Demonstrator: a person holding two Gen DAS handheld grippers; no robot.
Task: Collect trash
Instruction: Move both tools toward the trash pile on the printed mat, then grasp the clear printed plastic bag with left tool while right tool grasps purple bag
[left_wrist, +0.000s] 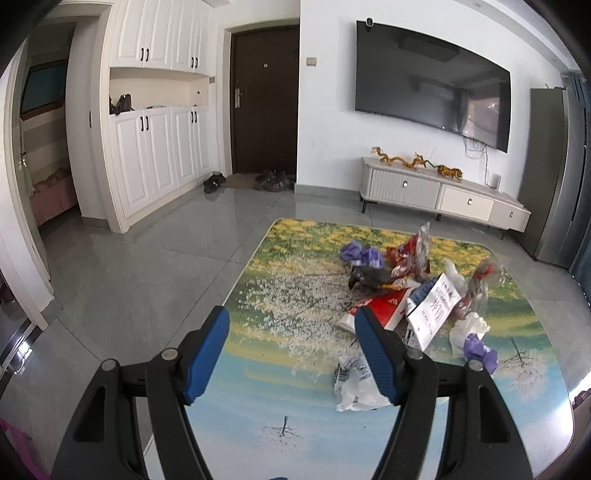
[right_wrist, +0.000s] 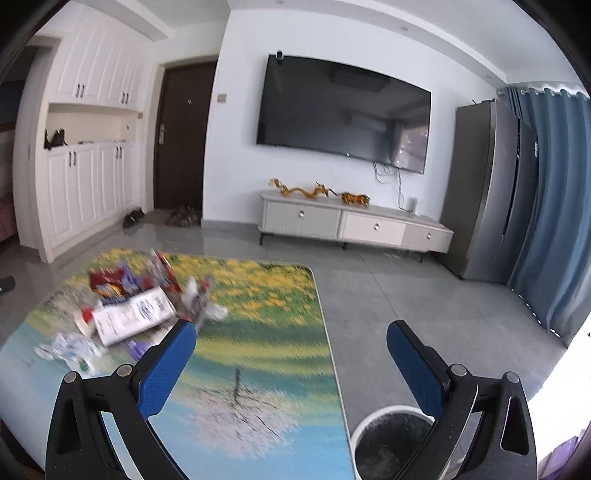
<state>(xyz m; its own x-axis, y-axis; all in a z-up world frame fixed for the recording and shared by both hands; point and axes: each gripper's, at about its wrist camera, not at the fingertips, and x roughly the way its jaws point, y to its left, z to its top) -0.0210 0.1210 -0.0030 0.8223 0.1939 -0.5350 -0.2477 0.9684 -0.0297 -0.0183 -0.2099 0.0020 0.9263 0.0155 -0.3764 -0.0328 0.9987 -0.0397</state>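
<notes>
A heap of trash (left_wrist: 417, 288) lies on the right half of a table (left_wrist: 280, 295) with a printed landscape top: purple crumpled gloves (left_wrist: 360, 254), red snack wrappers (left_wrist: 406, 258), a red and white box (left_wrist: 388, 308), a white printed carton (left_wrist: 434, 314) and crumpled white paper (left_wrist: 356, 384). My left gripper (left_wrist: 291, 350) is open and empty above the table, its right finger just over the white paper. My right gripper (right_wrist: 291, 354) is open and empty over the table's right edge. The blurred heap (right_wrist: 140, 306) lies to its left. A white-rimmed bin (right_wrist: 391, 439) with a black liner stands on the floor below it.
Grey tiled floor (left_wrist: 147, 277) surrounds the table. A low TV cabinet (right_wrist: 354, 225) with golden figures and a wall TV (right_wrist: 343, 114) stand ahead. White cupboards (left_wrist: 155, 166), a dark door (left_wrist: 264, 99) and shoes (left_wrist: 273, 181) are at the left. A grey fridge (right_wrist: 491, 192) and blue curtain (right_wrist: 554, 221) are at the right.
</notes>
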